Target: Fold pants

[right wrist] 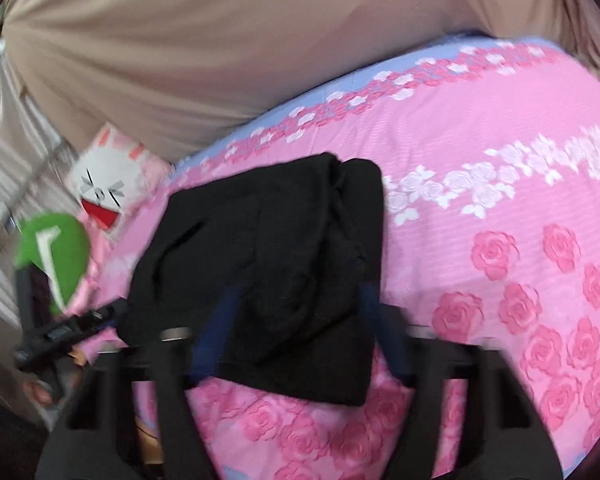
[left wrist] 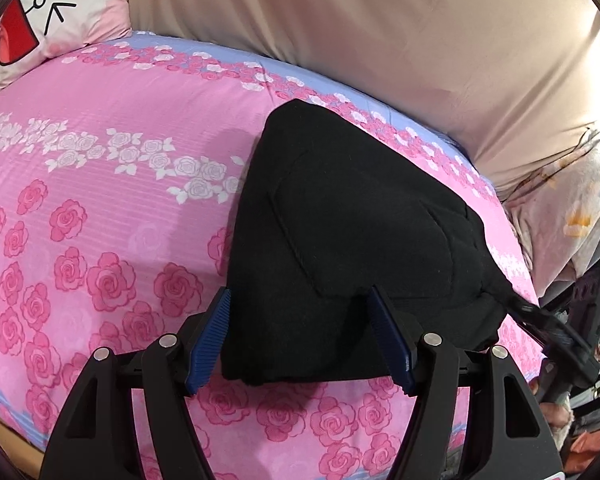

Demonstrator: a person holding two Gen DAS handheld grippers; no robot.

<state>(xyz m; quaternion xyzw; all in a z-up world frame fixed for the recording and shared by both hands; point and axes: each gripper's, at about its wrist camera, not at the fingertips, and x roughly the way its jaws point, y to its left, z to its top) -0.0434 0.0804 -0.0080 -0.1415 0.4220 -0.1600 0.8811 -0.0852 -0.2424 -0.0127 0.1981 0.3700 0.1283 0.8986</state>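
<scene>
pants: black pants [left wrist: 352, 248] already down to a compact folded bundle on the pink rose-print bedsheet [left wrist: 100, 208], lying toward the tan fabric [left wrist: 380, 32] side of the bed

long axis: from the left wrist view the bundle runs away from the camera, near edge wide, far end tapering toward the sheet's blue border, so it's basically lengthwise along the fingers

left gripper: left gripper [left wrist: 300, 336] has its blue fingers [left wrist: 210, 340] spread wide, holding nothing. The near edge of the pants sits right between them, one finger at the bundle's left edge, the other over its right part

right gripper: right gripper [right wrist: 300, 332] also spread apart and empty, fingers either side of the bundle's near part. This view is motion-blurred, so whether it touches the cloth I can't tell

who's nearer: honestly looks about even, both right at the pants from opposite sides; the left view is the sharper one

progress guess: fold looks pretty much done, maybe just a pat-down or tidy left

other stuff: cartoon bunny pillow [left wrist: 56, 16] up at the bed's corner, well apart from the pants
</scene>
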